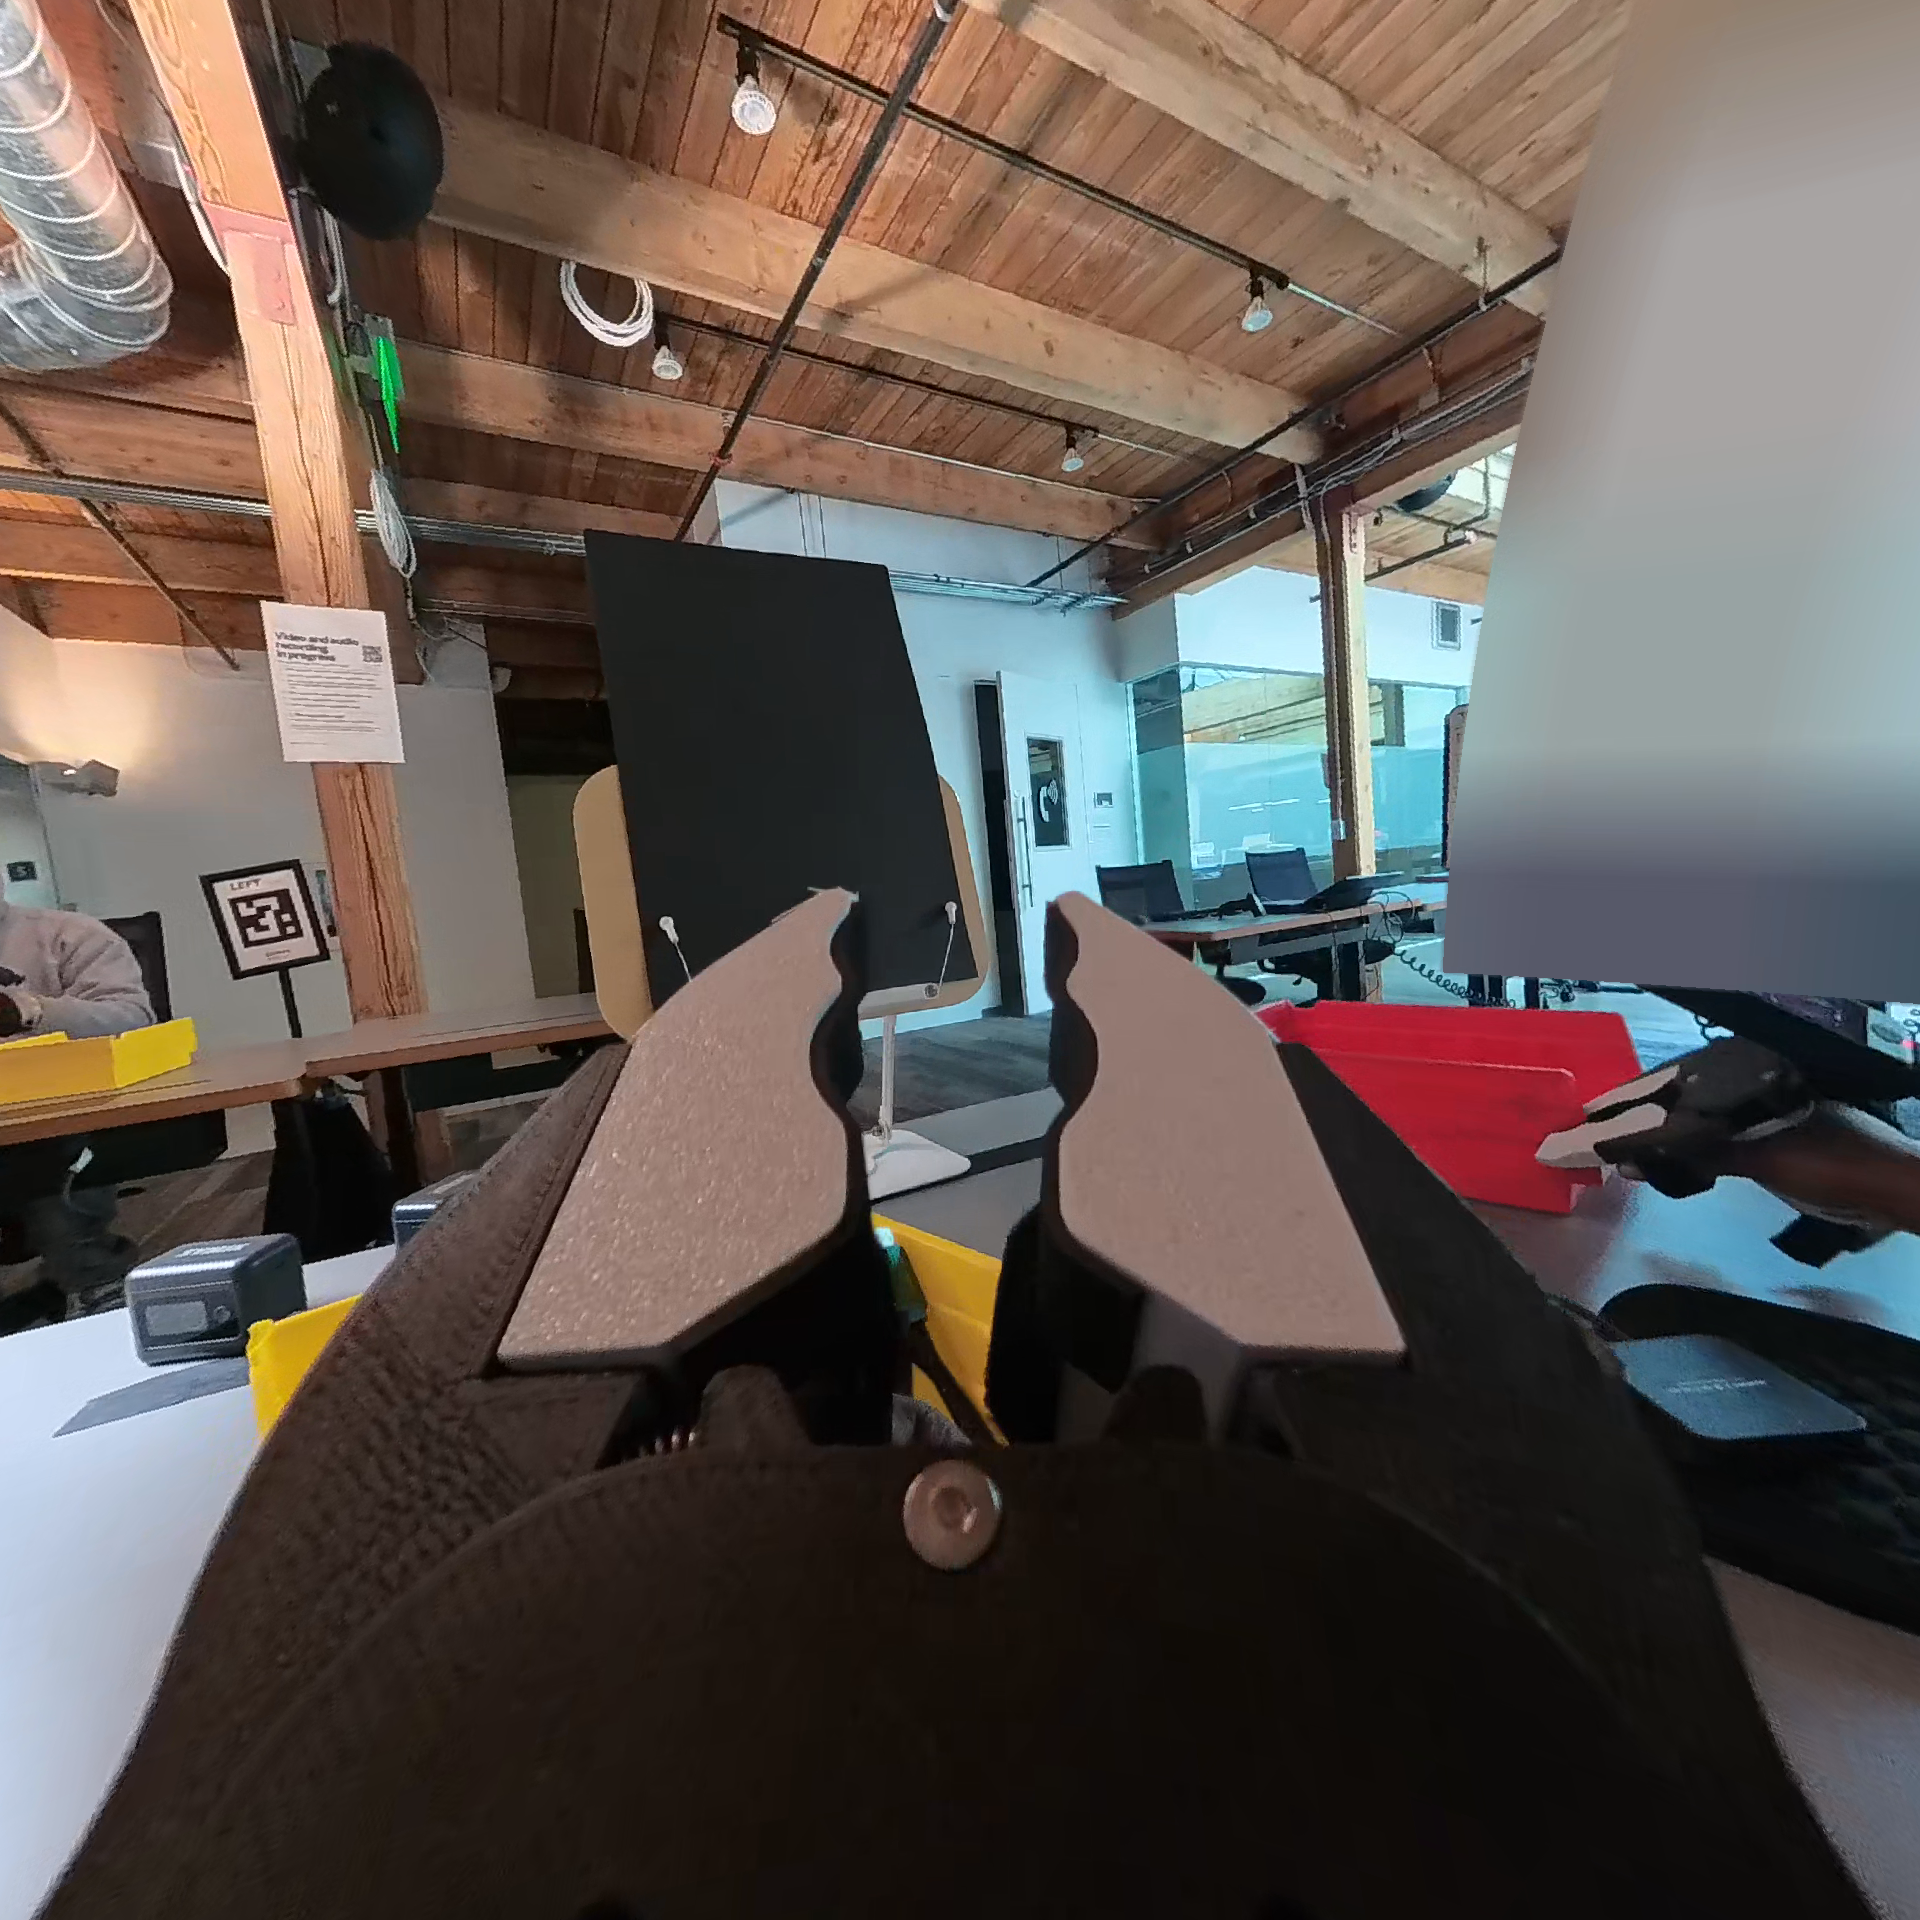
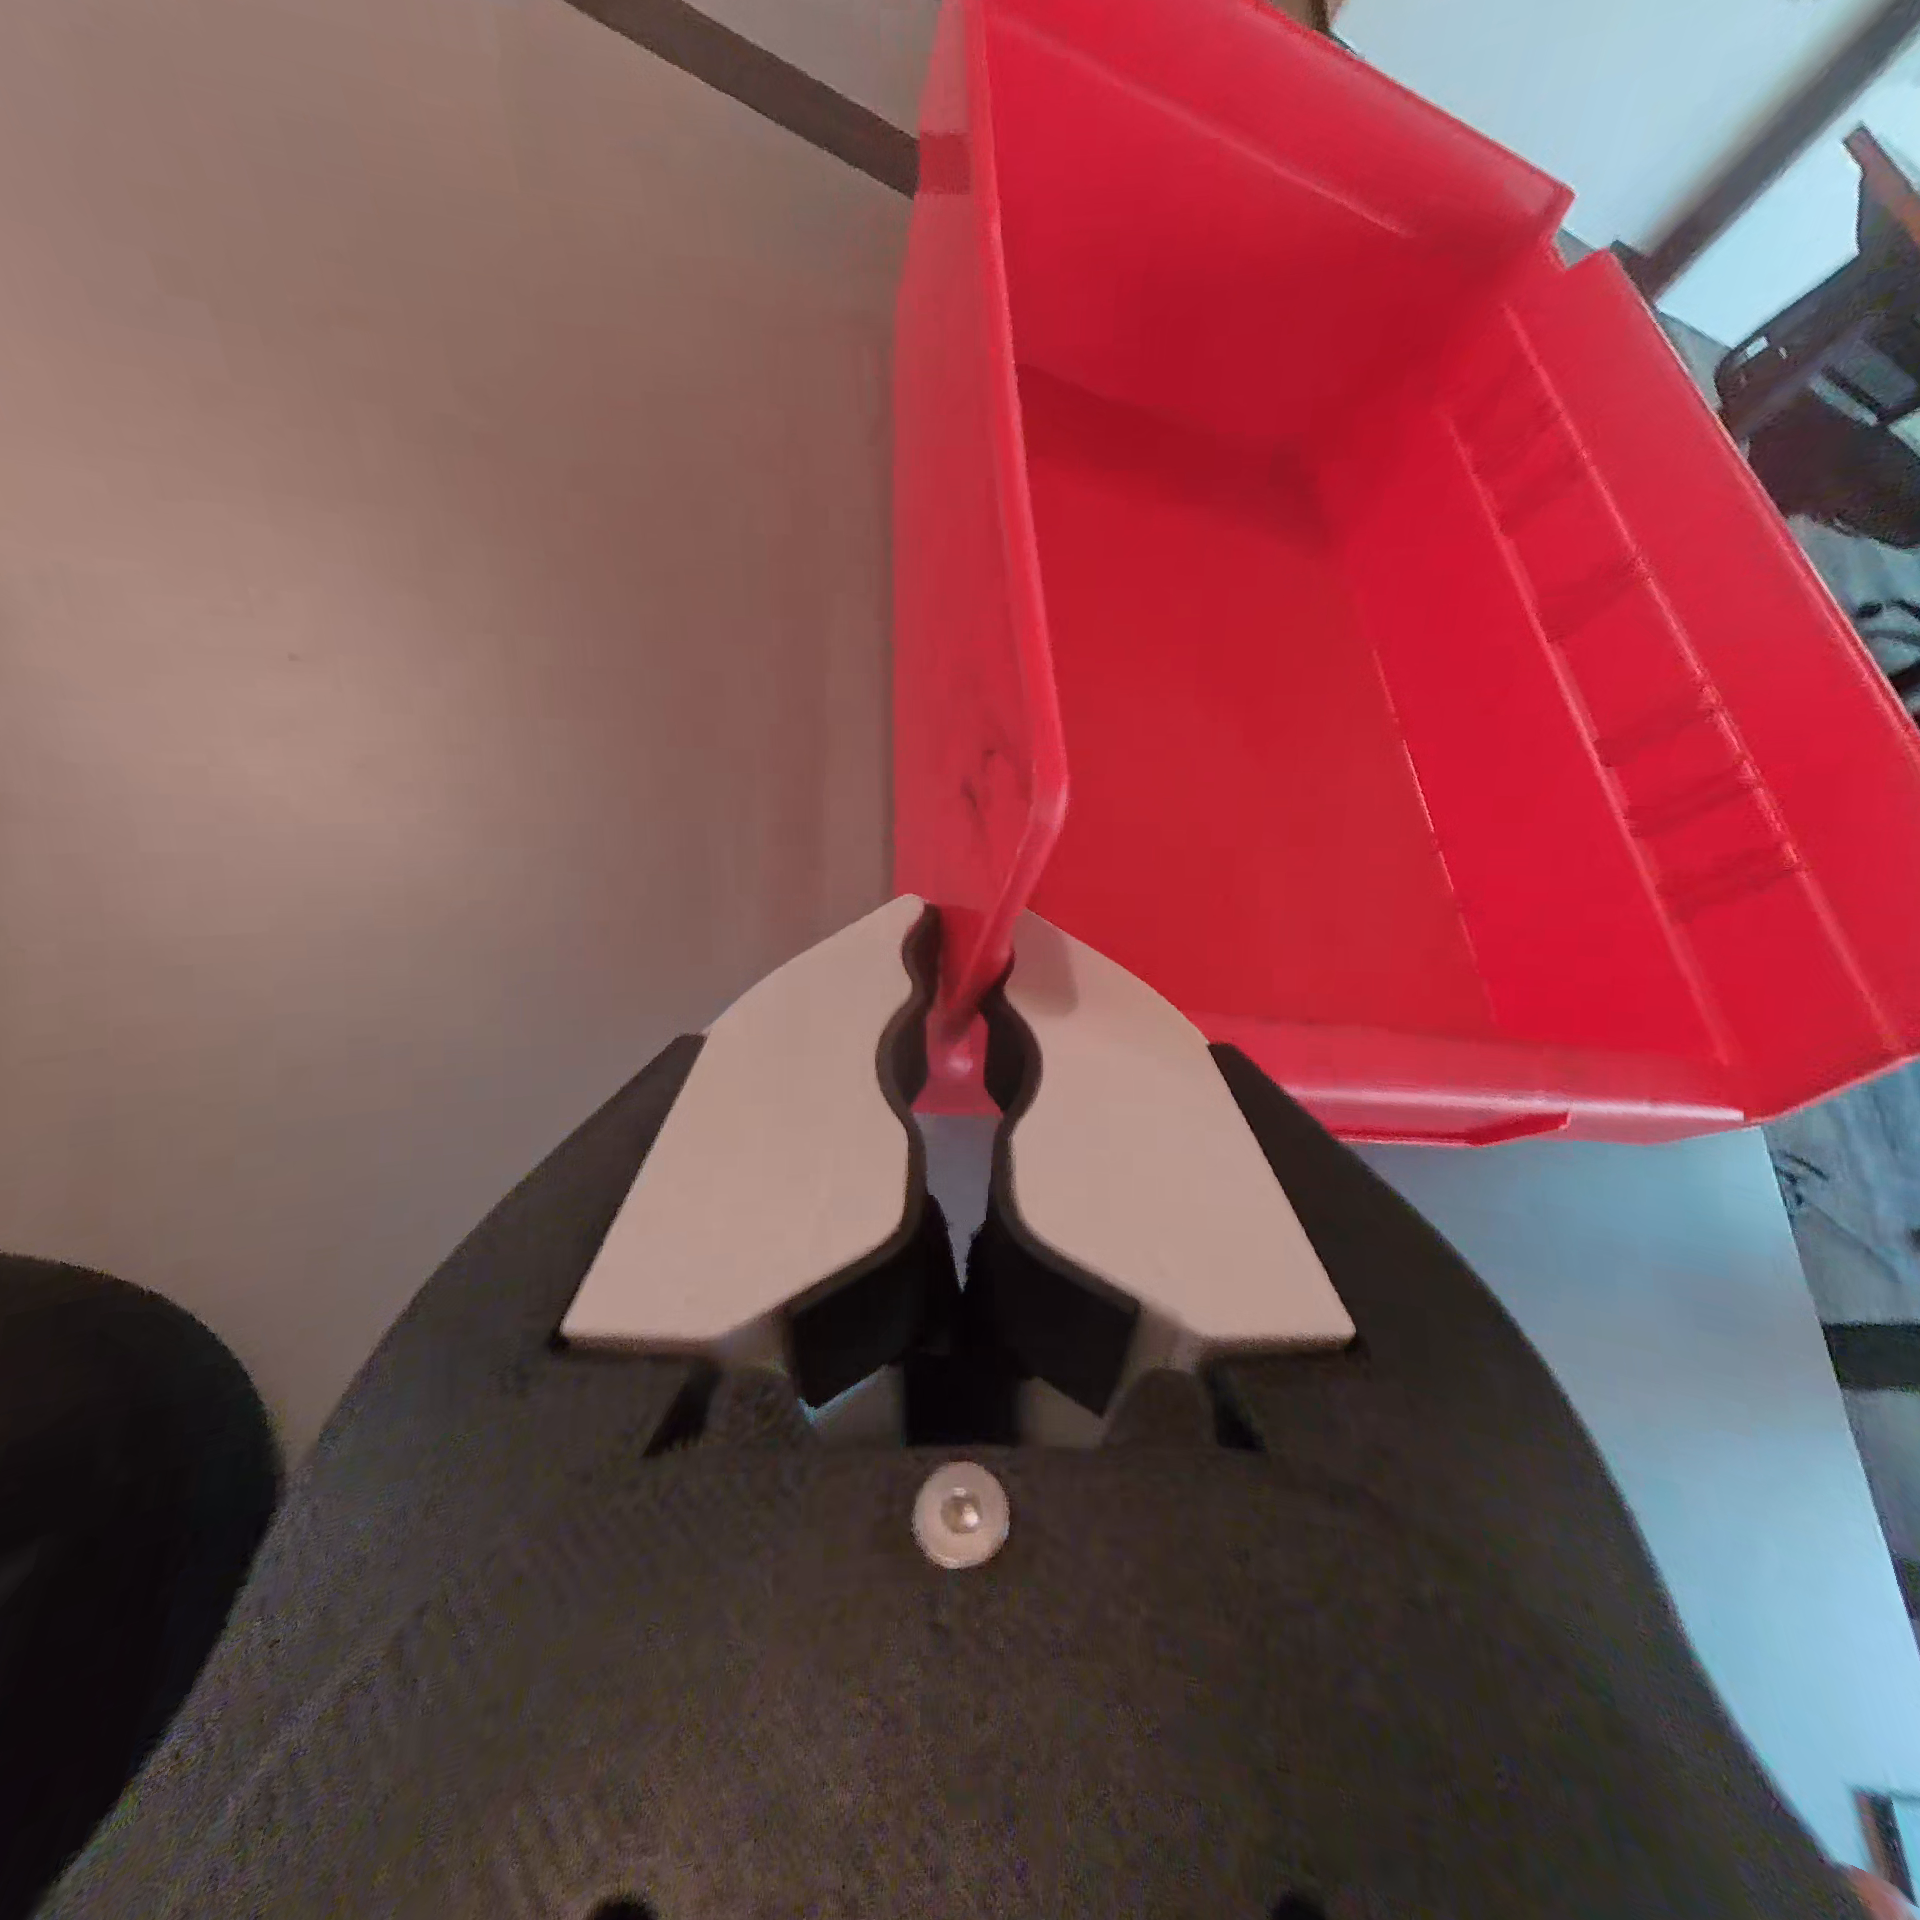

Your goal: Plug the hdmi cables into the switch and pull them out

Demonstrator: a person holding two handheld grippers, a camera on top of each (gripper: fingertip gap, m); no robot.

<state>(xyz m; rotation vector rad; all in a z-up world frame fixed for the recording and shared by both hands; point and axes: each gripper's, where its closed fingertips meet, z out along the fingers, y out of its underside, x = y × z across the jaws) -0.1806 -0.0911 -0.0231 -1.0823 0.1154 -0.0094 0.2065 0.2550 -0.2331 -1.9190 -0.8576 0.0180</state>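
Observation:
My right gripper (image 2: 966, 971) is shut on the near corner of the wall of a red plastic bin (image 2: 1195, 312), which is empty inside. In the left wrist view the same right gripper (image 1: 1571, 1135) grips the red bin (image 1: 1455, 1081) at its right end. My left gripper (image 1: 953, 925) is open and empty, tilted up toward the room above a yellow bin (image 1: 951, 1273). A dark grey flat box (image 1: 1730, 1392) lies on a black mat at the right; I cannot tell whether it is the switch. I see no HDMI cable clearly.
Small grey boxes (image 1: 213, 1299) stand on the white table (image 1: 94, 1558) at the left. A black board on a stand (image 1: 769, 769) is straight ahead. The red bin rests on a grey-brown tabletop (image 2: 416, 623). A black object (image 2: 104, 1475) shows at the lower left.

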